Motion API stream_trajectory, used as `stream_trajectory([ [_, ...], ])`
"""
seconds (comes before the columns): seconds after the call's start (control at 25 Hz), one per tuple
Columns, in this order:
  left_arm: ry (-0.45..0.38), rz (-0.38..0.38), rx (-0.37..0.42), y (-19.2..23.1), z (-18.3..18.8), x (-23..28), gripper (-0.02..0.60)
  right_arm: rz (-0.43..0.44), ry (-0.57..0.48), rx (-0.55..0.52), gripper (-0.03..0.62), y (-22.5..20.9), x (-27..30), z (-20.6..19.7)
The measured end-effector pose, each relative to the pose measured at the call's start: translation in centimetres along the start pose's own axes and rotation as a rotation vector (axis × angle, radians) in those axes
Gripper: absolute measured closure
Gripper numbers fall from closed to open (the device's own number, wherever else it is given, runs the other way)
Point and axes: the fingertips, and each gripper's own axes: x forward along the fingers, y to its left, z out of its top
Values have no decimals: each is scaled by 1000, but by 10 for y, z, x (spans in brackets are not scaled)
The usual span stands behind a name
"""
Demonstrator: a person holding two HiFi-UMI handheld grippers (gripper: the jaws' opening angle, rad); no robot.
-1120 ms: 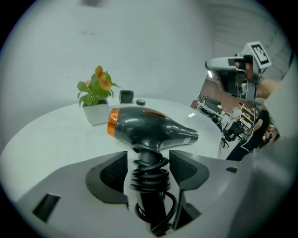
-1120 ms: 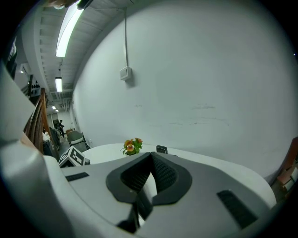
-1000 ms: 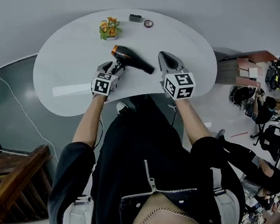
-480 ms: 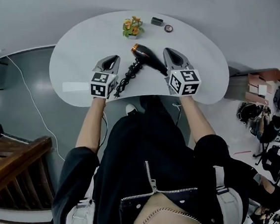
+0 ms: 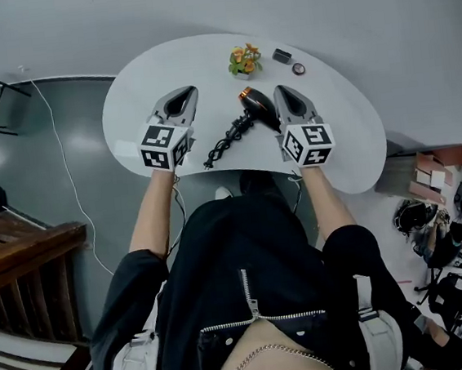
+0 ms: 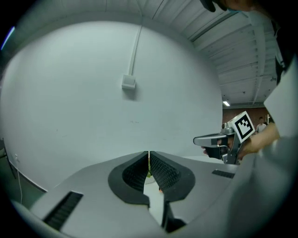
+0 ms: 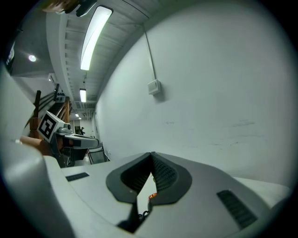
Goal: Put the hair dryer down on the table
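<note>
The hair dryer is seen lying on the white worktop, between the 2 grippers and near the edge closest to the person. Its black body carries an orange ring at the end pointing away from the person. Its handle is angled down toward the left, and the coiled cord is trailed from it across the worktop toward the near edge.

The left gripper is held over the worktop to the left of the dryer and well apart from it. In the left gripper view its fingers are pressed together at the tips, and nothing is held between them.

The right gripper is positioned just beside the dryer body, on its right. In the right gripper view its fingers are likewise closed tip to tip with nothing gripped. A small orange part of the dryer is glimpsed below them, through the gap behind the tips. From the head view it cannot be settled whether this gripper is touching the dryer or merely overlapping it.

At the far side of the worktop, a potted plant with orange flowers is placed. A dark rectangular item and a small round item are set to its right
</note>
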Motion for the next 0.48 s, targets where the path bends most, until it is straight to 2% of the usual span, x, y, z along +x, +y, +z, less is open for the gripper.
stream_trajectory([
  [0.2,-45,53,-21,18,10,-17,554,9,-24,-19,589,4,5,10],
  [0.48,-60,65,-45,24,10,-25,554,2,-20,-40,591,5,3,11],
])
